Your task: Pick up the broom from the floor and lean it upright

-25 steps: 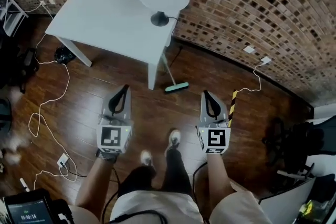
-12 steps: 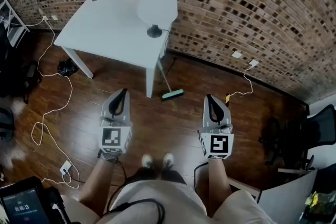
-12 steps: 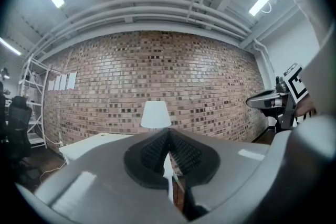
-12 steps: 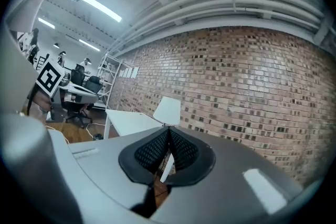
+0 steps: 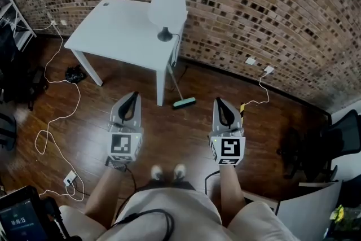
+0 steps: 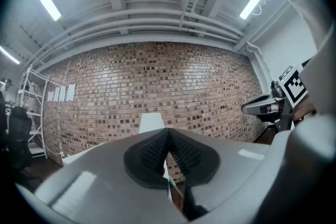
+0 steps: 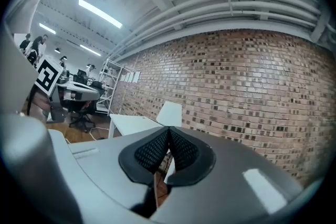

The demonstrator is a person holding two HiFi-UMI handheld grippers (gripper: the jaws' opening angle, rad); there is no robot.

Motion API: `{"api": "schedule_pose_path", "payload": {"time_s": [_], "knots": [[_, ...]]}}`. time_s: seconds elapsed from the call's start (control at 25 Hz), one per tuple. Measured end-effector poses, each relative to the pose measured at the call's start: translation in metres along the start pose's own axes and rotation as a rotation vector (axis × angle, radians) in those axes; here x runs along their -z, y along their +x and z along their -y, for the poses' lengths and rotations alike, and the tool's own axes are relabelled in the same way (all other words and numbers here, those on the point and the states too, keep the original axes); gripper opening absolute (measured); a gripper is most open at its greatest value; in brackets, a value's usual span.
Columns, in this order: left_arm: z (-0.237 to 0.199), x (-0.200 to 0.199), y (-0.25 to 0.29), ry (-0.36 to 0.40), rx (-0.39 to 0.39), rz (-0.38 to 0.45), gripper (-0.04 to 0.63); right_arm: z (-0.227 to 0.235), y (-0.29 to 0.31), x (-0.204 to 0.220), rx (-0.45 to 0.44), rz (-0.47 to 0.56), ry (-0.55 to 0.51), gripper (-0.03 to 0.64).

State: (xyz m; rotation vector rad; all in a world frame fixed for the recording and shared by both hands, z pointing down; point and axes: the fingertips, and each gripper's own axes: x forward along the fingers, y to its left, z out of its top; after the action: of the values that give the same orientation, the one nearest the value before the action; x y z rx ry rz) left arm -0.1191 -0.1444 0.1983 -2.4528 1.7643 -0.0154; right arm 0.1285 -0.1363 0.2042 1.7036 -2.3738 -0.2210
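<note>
The broom (image 5: pixel 176 83) stands slanted against the right front corner of the white table (image 5: pixel 113 31), with its teal head (image 5: pixel 184 103) on the wooden floor. Neither gripper touches it. In the head view my left gripper (image 5: pixel 133 95) is held level, below and to the left of the broom head. My right gripper (image 5: pixel 219 100) is level to the right of the head. In the left gripper view the left gripper (image 6: pixel 168 132) has its ribbed pads pressed together with nothing between them. The right gripper (image 7: pixel 169 129) is likewise shut and empty.
A white lamp (image 5: pixel 167 8) stands on the table beside the brick wall (image 5: pixel 254 3). White cables (image 5: pixel 56 104) loop over the floor at the left, and another cable (image 5: pixel 260 90) runs from a wall socket. A black chair (image 5: pixel 338 141) is at the right, a shelf (image 5: pixel 14 14) at the left.
Both grippers and the head view have risen, so the floor looks farther away. The person's feet have drawn together. The broom stays leaning on the table.
</note>
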Motion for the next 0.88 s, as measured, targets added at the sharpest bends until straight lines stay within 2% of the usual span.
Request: {"api": "schedule_pose_path", "payload": {"time_s": [0.28, 0.44, 0.52, 0.88], "knots": [[0.003, -0.005, -0.023, 0.007, 0.004, 0.002, 0.002, -0.003, -0.019, -0.003, -0.002, -0.004, -0.008, 0.012], [0.001, 0.006, -0.031, 0.026, 0.013, -0.018, 0.002, -0.002, -0.031, -0.011, 0.019, 0.011, -0.005, 0.014], [0.001, 0.011, -0.038, 0.012, 0.003, -0.031, 0.002, -0.005, -0.04, -0.009, 0.016, 0.005, 0.002, 0.014], [0.035, 0.019, -0.08, 0.031, 0.005, -0.065, 0.002, 0.006, -0.09, -0.002, 0.051, 0.024, 0.041, 0.014]]}}
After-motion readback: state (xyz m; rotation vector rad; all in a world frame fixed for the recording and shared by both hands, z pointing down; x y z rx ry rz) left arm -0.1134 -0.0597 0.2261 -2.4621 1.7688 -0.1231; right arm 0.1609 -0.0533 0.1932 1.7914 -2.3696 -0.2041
